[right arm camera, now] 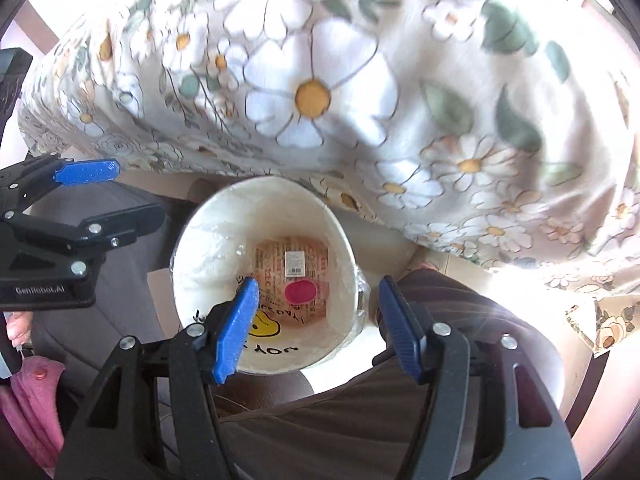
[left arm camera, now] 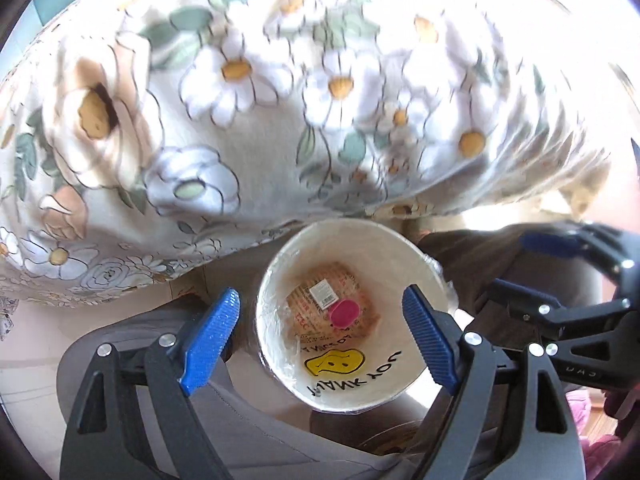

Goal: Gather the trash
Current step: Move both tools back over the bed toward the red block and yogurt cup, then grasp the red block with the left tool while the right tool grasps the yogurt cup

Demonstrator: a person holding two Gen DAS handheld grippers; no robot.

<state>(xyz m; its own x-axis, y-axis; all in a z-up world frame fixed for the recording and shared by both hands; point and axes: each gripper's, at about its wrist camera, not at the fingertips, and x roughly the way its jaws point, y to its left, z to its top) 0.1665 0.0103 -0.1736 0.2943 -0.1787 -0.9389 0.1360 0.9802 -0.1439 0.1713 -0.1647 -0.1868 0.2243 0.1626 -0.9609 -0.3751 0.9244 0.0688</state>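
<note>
A white trash bin (left arm camera: 280,280) lined with a plastic bag stands on the floor below the table edge; it also shows in the right wrist view (right arm camera: 208,248). Inside lie a tan printed wrapper (left arm camera: 320,300) (right arm camera: 296,260) and a pink cap (left arm camera: 344,314) (right arm camera: 301,291). A yellow smiley face (left arm camera: 335,362) is printed on the bag. My left gripper (left arm camera: 324,320) is open and empty above the bin. My right gripper (right arm camera: 316,320) is open and empty above the bin's right rim. Each gripper shows in the other's view, the right one (left arm camera: 560,276) and the left one (right arm camera: 76,200).
A table with a floral daisy cloth (left arm camera: 280,100) (right arm camera: 320,80) fills the upper half and overhangs the bin. A grey chair seat (left arm camera: 248,432) is lower left of the bin. Dark-trousered legs (right arm camera: 400,400) are beside it. Pink fabric (right arm camera: 32,400) is at the far left.
</note>
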